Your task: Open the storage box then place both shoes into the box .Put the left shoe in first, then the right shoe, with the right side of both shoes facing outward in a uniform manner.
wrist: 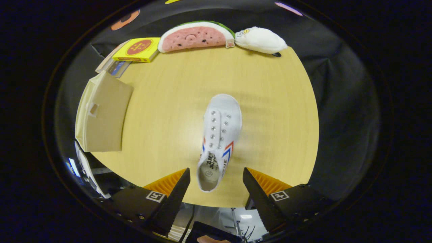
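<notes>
A white canvas shoe (221,135) with red and blue side stripes lies in the middle of the wooden table (270,101), toe pointing away and heel toward me. My gripper (216,175) is open, and the shoe's heel sits between the two fingertips (182,180) with a gap on each side. A beige storage box (103,114) with a small handle cutout stands at the table's left edge, left of and beyond the fingers. A white object with dark trim (84,165) shows at its near end; I cannot tell if it is the other shoe.
Along the table's far edge lie a yellow box (137,50) on a stack of books, a watermelon-slice plush (195,36) and a white plush (260,40). The table's near edge runs just under the fingertips. Bare wood lies right of the shoe.
</notes>
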Motion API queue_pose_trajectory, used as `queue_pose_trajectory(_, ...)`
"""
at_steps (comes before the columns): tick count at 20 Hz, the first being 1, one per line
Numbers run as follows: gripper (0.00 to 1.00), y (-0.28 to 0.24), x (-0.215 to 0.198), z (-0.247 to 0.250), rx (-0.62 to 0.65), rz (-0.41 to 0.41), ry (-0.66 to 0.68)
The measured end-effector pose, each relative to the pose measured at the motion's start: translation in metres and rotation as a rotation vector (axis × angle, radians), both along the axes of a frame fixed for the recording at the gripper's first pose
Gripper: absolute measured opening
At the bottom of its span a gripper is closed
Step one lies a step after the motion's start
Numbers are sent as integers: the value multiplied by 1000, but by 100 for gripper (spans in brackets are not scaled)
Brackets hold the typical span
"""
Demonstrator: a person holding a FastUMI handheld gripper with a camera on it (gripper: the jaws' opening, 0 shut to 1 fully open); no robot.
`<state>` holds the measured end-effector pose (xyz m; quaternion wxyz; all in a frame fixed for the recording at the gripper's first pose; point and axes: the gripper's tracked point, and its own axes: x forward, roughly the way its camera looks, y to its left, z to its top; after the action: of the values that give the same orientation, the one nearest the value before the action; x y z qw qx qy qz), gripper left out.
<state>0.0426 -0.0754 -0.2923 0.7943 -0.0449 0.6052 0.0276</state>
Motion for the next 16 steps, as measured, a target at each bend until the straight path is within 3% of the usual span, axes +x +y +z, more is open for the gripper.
queue_pose_trajectory(6,97,-28,11,-50,-70,-6,0)
queue_pose_trajectory(11,95,-32,35,-59,-130,-48,-68)
queue_pose_trajectory(14,85,-35,41,-56,-192,-45,-119)
queue_pose_trajectory(16,65,-41,49,-57,-239,-54,-143)
